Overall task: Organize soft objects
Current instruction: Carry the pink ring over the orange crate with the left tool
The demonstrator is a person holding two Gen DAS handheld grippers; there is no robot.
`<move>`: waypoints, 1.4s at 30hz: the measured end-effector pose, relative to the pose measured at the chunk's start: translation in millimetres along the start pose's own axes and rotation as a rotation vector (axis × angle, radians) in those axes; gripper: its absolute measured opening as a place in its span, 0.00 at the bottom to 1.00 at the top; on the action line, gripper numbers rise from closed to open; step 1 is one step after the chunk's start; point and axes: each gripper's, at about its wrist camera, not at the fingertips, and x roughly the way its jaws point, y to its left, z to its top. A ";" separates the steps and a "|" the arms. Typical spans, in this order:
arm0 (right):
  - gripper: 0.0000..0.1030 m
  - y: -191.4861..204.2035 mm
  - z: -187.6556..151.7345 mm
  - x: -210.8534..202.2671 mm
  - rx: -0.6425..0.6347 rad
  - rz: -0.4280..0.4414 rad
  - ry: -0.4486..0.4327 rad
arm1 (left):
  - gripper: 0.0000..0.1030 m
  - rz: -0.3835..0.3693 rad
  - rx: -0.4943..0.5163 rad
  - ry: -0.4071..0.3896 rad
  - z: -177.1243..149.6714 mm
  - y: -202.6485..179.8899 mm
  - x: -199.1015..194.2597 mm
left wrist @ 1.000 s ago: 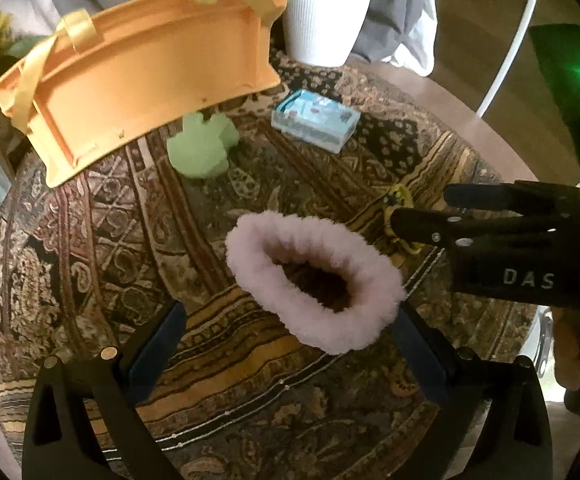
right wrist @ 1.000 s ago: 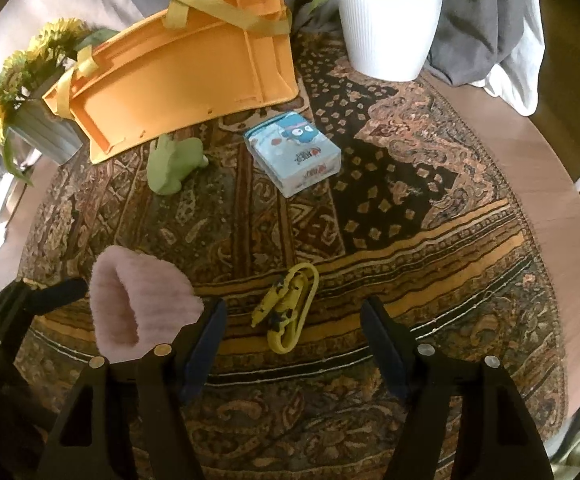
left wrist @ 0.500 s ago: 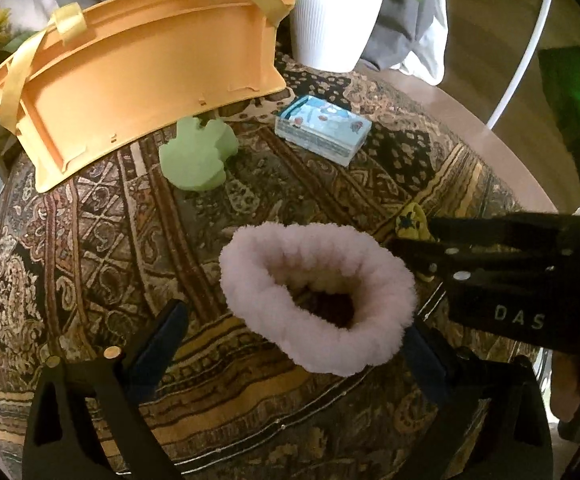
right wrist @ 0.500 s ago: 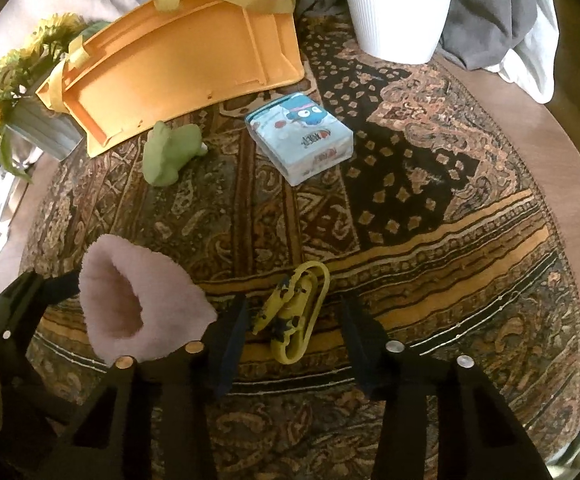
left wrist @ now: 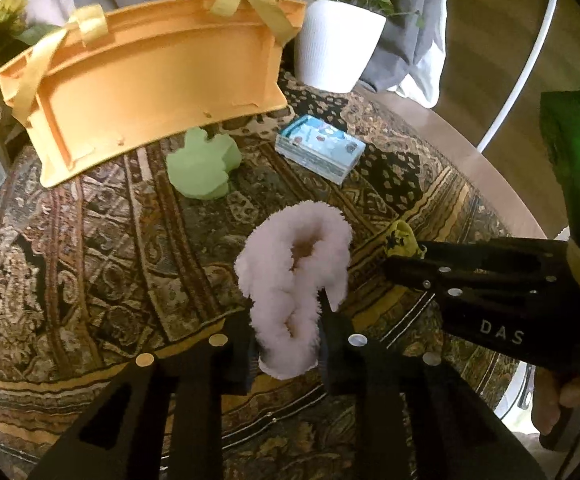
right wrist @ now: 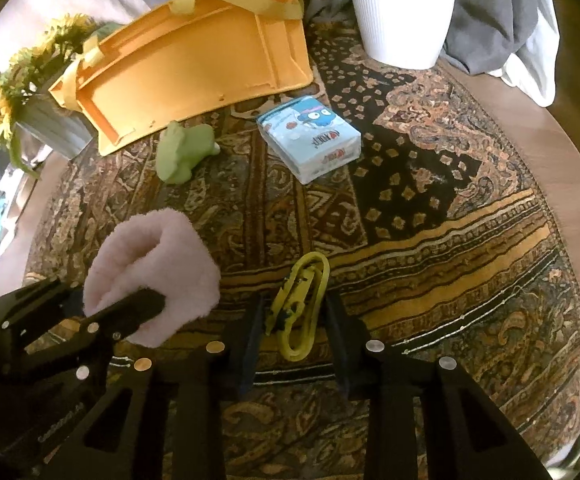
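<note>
My left gripper (left wrist: 286, 336) is shut on a fluffy pink cuff (left wrist: 296, 280), squeezing it into a folded shape; the cuff also shows in the right wrist view (right wrist: 154, 264). My right gripper (right wrist: 292, 320) has narrowed around a yellow clip-like item (right wrist: 300, 308) on the patterned cloth, with a small gap left on each side. That yellow item peeks out by the right gripper in the left wrist view (left wrist: 400, 238). A green soft toy (left wrist: 202, 168) (right wrist: 182, 152) and a blue tissue pack (left wrist: 318, 152) (right wrist: 310, 140) lie farther back. An orange basket (left wrist: 150, 92) (right wrist: 202, 56) lies tipped at the back.
A white plant pot (left wrist: 336, 44) (right wrist: 402, 8) stands at the back right. A sunflower vase (right wrist: 30, 104) stands at the left edge. Grey fabric (right wrist: 498, 12) is draped behind. The round table's wooden rim (right wrist: 570, 168) shows on the right.
My left gripper has shut on the pink cuff, squashing it from an open ring into a fold. My right gripper has narrowed around the yellow item.
</note>
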 end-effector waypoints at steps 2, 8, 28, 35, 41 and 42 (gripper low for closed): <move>0.29 1.4 -0.7 -4.0 -0.007 -0.002 -0.009 | 0.23 0.013 -0.007 -0.021 1.3 0.9 -7.1; 0.27 8.3 0.3 -19.4 -0.033 0.001 -0.068 | 0.23 0.049 -0.026 -0.074 7.3 3.7 -25.7; 0.27 40.4 50.8 -85.0 -0.081 0.065 -0.314 | 0.23 0.141 -0.078 -0.316 55.9 21.9 -104.6; 0.27 57.2 77.7 -102.5 -0.113 0.091 -0.406 | 0.23 0.180 -0.075 -0.394 80.8 31.5 -126.5; 0.27 67.4 102.6 -114.5 -0.134 0.119 -0.471 | 0.23 0.201 -0.077 -0.439 102.0 39.6 -137.9; 0.27 69.3 108.1 -116.2 -0.138 0.127 -0.483 | 0.23 0.203 -0.078 -0.445 105.3 41.2 -139.4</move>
